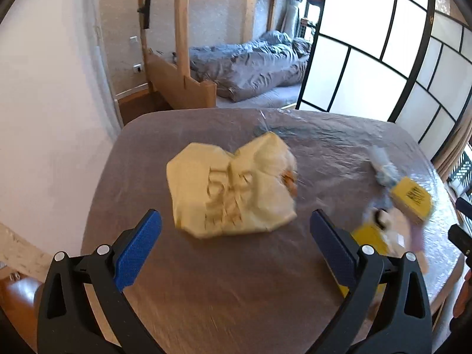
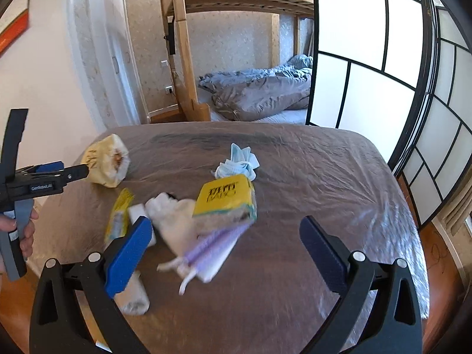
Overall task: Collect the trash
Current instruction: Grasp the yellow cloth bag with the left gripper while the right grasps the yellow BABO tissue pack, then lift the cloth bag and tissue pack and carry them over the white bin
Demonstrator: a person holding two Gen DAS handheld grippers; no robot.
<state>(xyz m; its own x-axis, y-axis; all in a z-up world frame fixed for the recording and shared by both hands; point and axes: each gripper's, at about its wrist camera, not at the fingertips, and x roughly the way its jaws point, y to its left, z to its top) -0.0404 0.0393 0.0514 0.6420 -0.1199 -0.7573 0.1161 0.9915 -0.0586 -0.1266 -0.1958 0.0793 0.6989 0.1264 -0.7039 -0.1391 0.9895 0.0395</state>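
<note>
Left wrist view: the left hand-held gripper is held apart before the crumpled yellow bag; it may be pushed along the slippery worktop film.

The left gripper hangs above the brown plastic-covered table, its blue-padded jaws spread wide with nothing between them. Just beyond them lies a crumpled pale yellow bag. To the right, blurred, sit a yellow box, a light blue crumpled mask and a yellow packet. Far back, a bunk bed with a grey duvet
</note>
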